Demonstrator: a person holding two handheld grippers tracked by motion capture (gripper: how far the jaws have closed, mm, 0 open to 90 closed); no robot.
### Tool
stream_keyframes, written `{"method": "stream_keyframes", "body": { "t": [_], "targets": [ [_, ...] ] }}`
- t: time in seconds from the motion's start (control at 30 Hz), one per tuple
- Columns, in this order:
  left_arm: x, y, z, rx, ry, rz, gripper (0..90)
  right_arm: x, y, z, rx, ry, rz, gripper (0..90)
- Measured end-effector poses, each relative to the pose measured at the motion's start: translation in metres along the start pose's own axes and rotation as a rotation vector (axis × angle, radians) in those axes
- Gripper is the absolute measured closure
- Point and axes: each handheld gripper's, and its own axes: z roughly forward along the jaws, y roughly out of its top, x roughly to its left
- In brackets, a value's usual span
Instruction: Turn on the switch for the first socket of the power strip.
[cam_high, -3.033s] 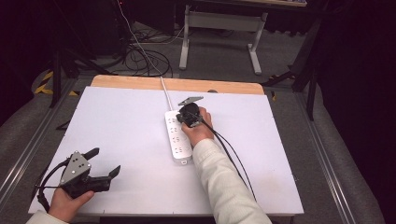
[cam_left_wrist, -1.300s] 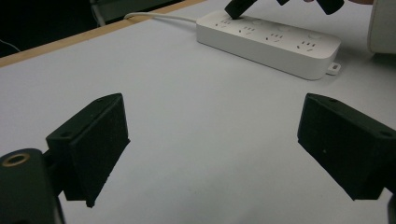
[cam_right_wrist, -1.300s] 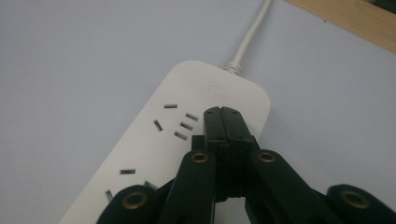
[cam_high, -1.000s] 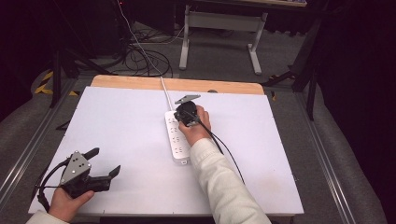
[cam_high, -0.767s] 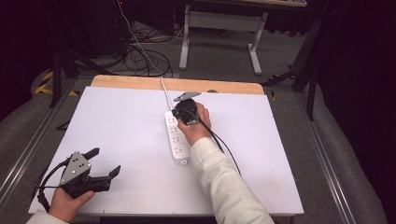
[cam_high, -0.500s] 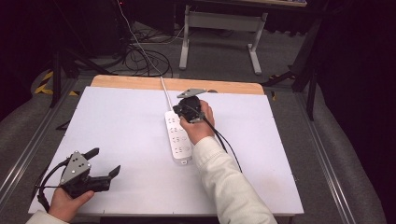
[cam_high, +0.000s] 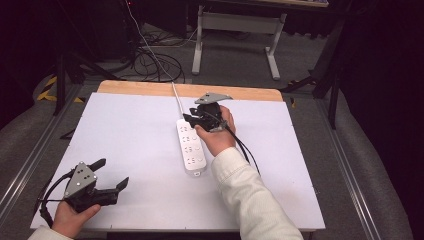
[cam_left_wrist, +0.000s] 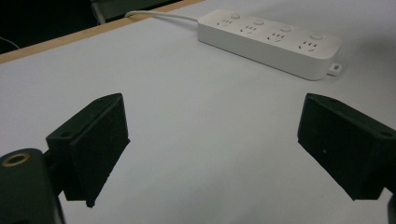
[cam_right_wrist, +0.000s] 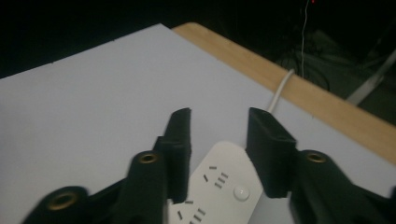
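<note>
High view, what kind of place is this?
Probably a lab or recording workspace: a white-topped table bearing just a white power strip, loose cables on the floor, and a metal-legged bench behind.

Strip (cam_high: 191, 145): white plastic, smooth w/ slight sheen; small round buttons same stuff. Its cord (cam_high: 176, 98): white, smooth, looks rubbery.
Table (cam_high: 125, 135): matt white top, paper-like, no gloss; far edge bare light wood.
Right gripper (cam_right_wrist: 218, 140): matt black plastic jaws, flat pads, brass-looking screw inserts; grey metal plate on top in high view.
Left gripper (cam_left_wrist: 212, 149): same matt black plastic, faintly grainy; grey metal plate too.
Sleeve (cam_high: 252, 200): off-white cloth, woven, soft creases.
</note>
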Motion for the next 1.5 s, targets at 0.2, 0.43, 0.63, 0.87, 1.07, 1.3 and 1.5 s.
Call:
{"method": "stream_keyframes", "body": {
  "t": [0.2, 0.43, 0.63, 0.87, 1.07, 1.3, 1.5],
  "targets": [
    [0.0, 0.0, 0.0, 0.001, -0.001, 0.0, 9.5, 0.003, 0.0, -0.017, -0.005, 0.035, 0.045, 34.0],
    [-0.001, 0.0, 0.001, 0.0, 0.001, -0.004, 9.5, 0.01, -0.002, -0.047, -0.057, 0.04, -0.01, 25.8],
    [0.0, 0.0, 0.0, 0.001, 0.003, -0.004, 9.5, 0.011, -0.007, -0.073, -0.08, 0.053, -0.01, 20.0],
    [-0.001, 0.0, 0.0, 0.0, 0.003, -0.007, 9.5, 0.009, -0.026, -0.097, -0.083, 0.056, 0.0, 14.2],
    [-0.002, 0.0, 0.0, 0.001, 0.006, -0.002, 9.5, 0.001, -0.046, -0.118, -0.077, 0.103, 0.017, 12.6],
    [-0.003, 0.0, -0.001, -0.003, 0.0, -0.013, 9.5, 0.001, -0.068, -0.136, -0.096, 0.129, 0.035, 11.4],
    [-0.003, 0.0, -0.002, -0.007, 0.005, -0.012, 9.5, 0.001, -0.086, -0.148, -0.107, 0.124, 0.025, 10.6]
  ]
}}
